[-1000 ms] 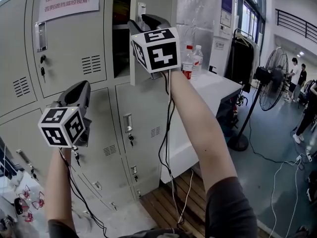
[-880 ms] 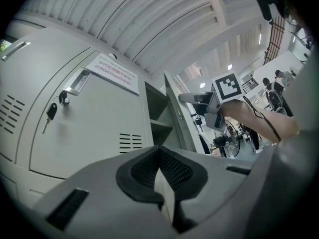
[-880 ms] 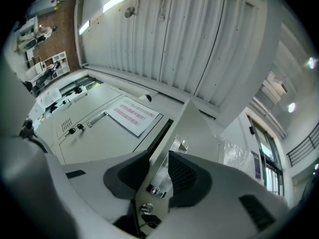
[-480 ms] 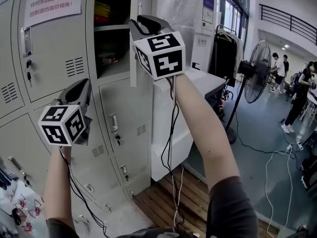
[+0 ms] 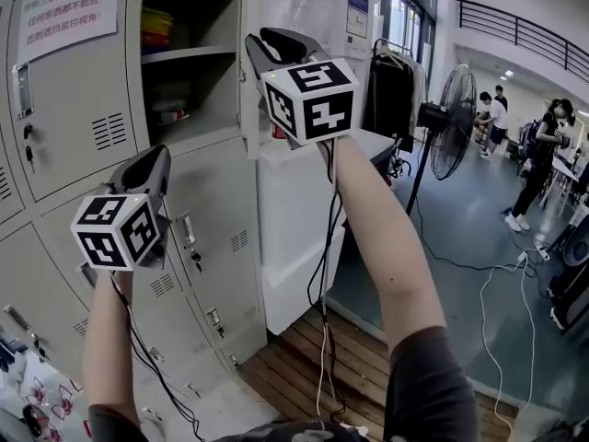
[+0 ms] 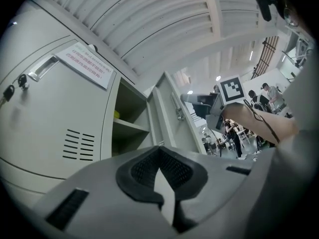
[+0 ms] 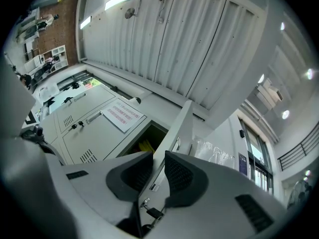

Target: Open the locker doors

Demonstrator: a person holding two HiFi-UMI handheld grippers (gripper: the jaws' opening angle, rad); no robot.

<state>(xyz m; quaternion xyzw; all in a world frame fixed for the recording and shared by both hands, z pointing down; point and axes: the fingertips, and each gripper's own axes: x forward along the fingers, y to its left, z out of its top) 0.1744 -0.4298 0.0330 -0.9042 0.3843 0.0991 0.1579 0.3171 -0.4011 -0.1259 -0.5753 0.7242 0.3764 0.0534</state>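
Grey-floored hall, with a grey locker bank at left. Its upper locker door stands open, edge pinched by the right gripper, whose jaws have just been closing. The left gripper is pressed together, empty.

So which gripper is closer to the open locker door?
Right. The right gripper has just been closing its jaws onto the edge of the open door, which sits between them. The left gripper is lower and to the left, clear of it.
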